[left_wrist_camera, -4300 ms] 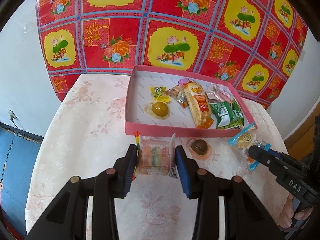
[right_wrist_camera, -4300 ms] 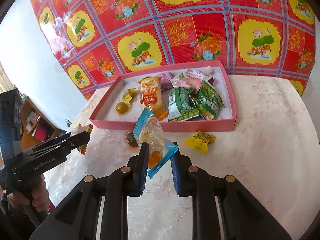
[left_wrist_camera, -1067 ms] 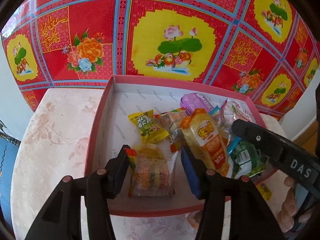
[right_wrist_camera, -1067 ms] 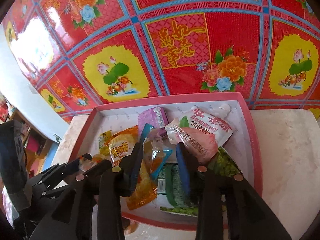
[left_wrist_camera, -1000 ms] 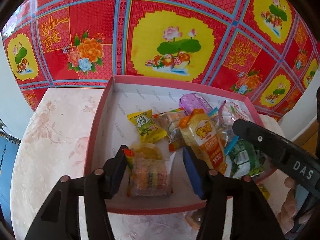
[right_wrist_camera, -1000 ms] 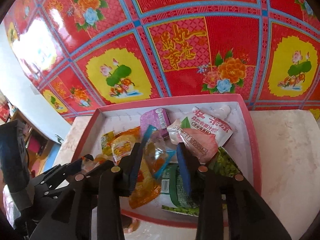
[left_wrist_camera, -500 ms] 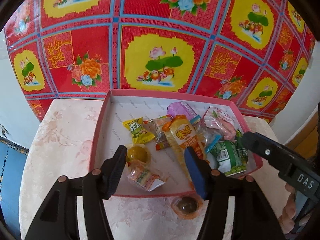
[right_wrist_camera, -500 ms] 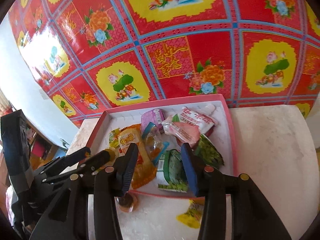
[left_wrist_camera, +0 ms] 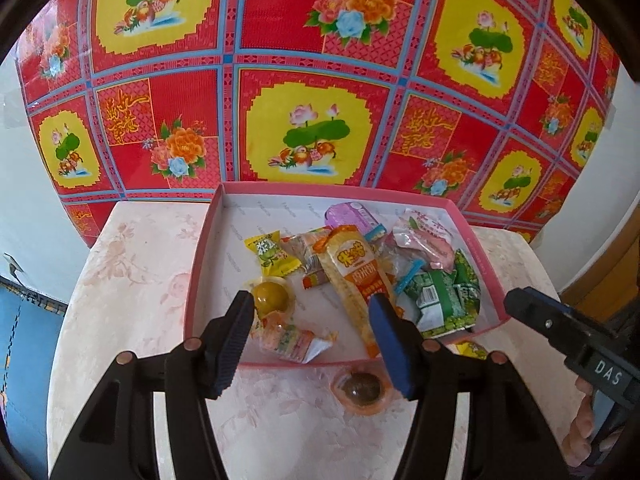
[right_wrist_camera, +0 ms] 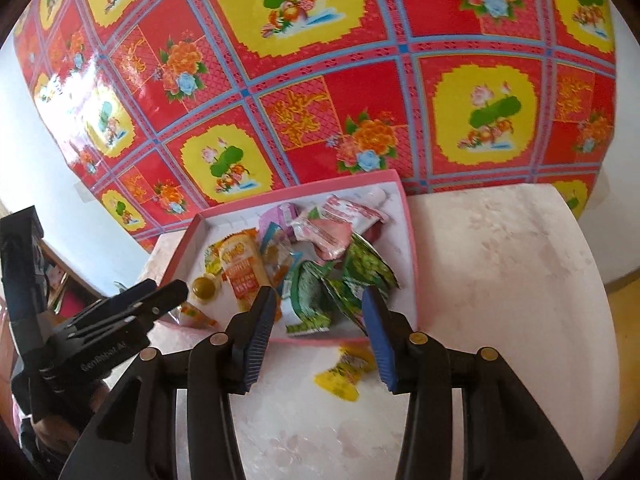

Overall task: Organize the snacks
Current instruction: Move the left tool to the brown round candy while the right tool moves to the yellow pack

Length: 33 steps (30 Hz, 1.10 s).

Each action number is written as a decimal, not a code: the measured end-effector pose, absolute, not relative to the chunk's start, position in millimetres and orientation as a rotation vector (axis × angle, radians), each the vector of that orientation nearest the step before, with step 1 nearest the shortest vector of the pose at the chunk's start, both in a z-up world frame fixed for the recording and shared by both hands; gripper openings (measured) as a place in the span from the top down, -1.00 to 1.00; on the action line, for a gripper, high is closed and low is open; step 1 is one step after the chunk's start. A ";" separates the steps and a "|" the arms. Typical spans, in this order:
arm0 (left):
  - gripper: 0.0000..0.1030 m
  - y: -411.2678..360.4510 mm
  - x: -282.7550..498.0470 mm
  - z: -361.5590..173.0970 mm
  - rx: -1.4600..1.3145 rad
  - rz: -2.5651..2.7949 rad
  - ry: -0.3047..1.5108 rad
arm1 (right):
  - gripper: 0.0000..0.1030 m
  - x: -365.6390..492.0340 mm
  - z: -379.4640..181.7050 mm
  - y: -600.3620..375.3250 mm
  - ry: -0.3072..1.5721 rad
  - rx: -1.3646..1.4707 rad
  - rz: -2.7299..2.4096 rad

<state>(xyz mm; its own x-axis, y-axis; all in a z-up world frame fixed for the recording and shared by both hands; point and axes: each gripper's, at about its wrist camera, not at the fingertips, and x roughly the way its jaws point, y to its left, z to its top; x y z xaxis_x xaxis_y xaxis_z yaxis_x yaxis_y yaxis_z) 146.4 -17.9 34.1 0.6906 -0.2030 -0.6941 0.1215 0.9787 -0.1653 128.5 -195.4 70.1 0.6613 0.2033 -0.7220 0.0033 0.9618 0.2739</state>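
Observation:
A pink box [left_wrist_camera: 202, 268] on the table holds several snacks: a clear bag of coloured candies [left_wrist_camera: 288, 340] near its front wall, a yellow jelly cup [left_wrist_camera: 272, 296], an orange corn-stick packet [left_wrist_camera: 352, 276] and green packets [left_wrist_camera: 436, 300]. My left gripper [left_wrist_camera: 312, 344] is open and empty above the box's front edge. A brown jelly cup [left_wrist_camera: 362, 390] lies on the table in front of the box. My right gripper [right_wrist_camera: 320, 340] is open and empty above the box's front right. A yellow candy packet [right_wrist_camera: 344, 372] lies on the table below it. The clear blue-edged candy bag [right_wrist_camera: 280, 260] lies in the box.
The table has a pale floral cloth [left_wrist_camera: 132, 280] with a rounded edge. A red and yellow patterned sheet [left_wrist_camera: 312, 80] covers the wall behind. The right gripper shows at the right of the left wrist view [left_wrist_camera: 560, 328]. The left gripper shows at the left of the right wrist view [right_wrist_camera: 120, 312].
Both grippers carried their bags from the table into the box, opened and let them go. Both have since pulled back and up, away from the box.

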 end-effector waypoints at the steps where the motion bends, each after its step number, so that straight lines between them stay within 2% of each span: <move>1: -0.22 -18.6 144.7 34.6 -0.108 -0.184 0.788 | 0.11 126.9 68.3 -196.3 0.845 0.264 0.111; 33: -0.22 -49.7 119.3 -7.6 -0.045 -0.187 0.923 | 0.11 105.2 37.6 -221.2 0.908 0.332 0.061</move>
